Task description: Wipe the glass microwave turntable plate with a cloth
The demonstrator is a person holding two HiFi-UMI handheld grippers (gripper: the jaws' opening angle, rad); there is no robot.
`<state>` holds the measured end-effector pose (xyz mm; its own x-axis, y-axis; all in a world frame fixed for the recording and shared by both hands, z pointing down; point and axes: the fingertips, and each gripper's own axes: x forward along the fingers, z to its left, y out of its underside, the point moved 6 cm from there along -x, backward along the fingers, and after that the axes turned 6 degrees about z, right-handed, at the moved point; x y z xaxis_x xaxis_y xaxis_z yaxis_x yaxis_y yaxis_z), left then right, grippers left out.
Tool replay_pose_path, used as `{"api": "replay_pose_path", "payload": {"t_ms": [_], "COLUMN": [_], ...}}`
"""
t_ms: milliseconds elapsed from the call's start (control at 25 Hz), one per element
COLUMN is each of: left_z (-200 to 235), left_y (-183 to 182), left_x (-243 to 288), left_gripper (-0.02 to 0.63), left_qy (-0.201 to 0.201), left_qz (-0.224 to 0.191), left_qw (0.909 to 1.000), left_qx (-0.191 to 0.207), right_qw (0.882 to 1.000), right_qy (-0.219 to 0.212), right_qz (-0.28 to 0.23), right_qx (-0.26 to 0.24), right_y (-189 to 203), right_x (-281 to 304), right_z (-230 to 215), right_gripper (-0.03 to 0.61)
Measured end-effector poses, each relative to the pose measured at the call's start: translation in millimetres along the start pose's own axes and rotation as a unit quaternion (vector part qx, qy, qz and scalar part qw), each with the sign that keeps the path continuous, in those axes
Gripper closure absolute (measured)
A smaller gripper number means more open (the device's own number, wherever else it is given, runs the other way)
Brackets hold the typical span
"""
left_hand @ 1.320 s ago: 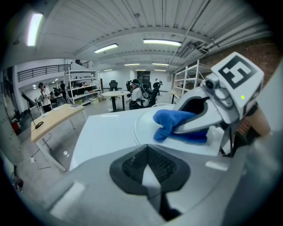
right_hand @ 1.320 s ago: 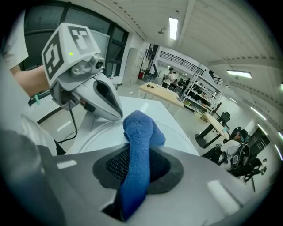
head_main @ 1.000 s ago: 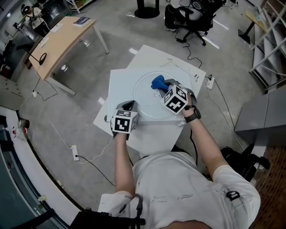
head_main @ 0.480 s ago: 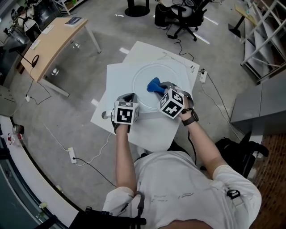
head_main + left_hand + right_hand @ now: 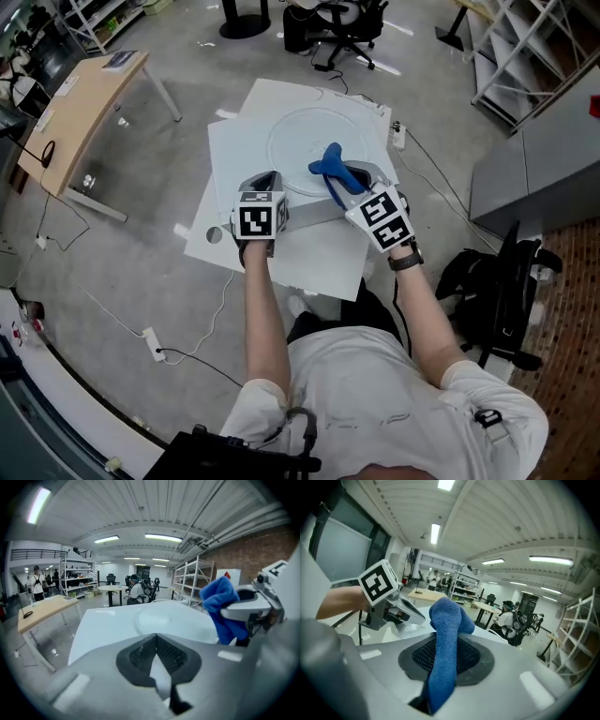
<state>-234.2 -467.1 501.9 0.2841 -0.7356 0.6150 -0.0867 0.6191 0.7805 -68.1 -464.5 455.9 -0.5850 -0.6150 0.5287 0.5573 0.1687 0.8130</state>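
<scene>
The round glass turntable plate [image 5: 300, 136] lies on white boards [image 5: 291, 248]; in the left gripper view the plate [image 5: 176, 620] is ahead of the jaws. My right gripper [image 5: 342, 180] is shut on a blue cloth [image 5: 326, 163] over the plate's near right part. That cloth [image 5: 447, 639] stands up between the jaws of the right gripper [image 5: 445, 648], and the cloth [image 5: 222, 602] also shows from the left. My left gripper [image 5: 267, 187] sits just off the plate's near left rim. The left gripper [image 5: 157, 639] has its jaws together, holding nothing.
A wooden desk [image 5: 80, 103] stands at the far left and an office chair [image 5: 333, 28] at the top. A power strip [image 5: 397, 134] and cables lie beside the boards. Metal shelving [image 5: 525, 47] and a grey cabinet [image 5: 534, 178] are on the right, a black bag [image 5: 487, 281] near the person.
The right gripper has drawn the blue cloth across the plate toward the near right side. The left gripper stays by the near left rim. The head camera has shifted.
</scene>
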Motion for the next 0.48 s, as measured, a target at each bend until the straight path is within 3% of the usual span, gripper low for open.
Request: {"api": "replay_pose_path", "payload": {"t_ms": [120,280,480], "left_z": [-15.1,-57.9,-109.8], "left_y": [4.2,6.1,27.3], "left_x": [-21.3,-69.5,-147.3], "left_gripper": [0.611,0.611,0.611], "left_qy": [0.022,0.022,-0.045], "left_qz": [-0.047,-0.13,-0.219], "left_qw": [0.9986,0.9913,0.9741], "left_qx": [-0.013,-0.008,0.033], "right_qw": [0.997,0.993,0.984], "right_qy": [0.024,0.036,0.041], "right_qz": [-0.039,-0.081,-0.166], "right_qx": [0.062,0.08,0.058], "right_y": [19.2,31.3,13.9], "right_x": [-35.4,-83.6,-150.7], "right_z": [10.5,20.0,45.8], "right_gripper": [0.502,0.502,0.502]}}
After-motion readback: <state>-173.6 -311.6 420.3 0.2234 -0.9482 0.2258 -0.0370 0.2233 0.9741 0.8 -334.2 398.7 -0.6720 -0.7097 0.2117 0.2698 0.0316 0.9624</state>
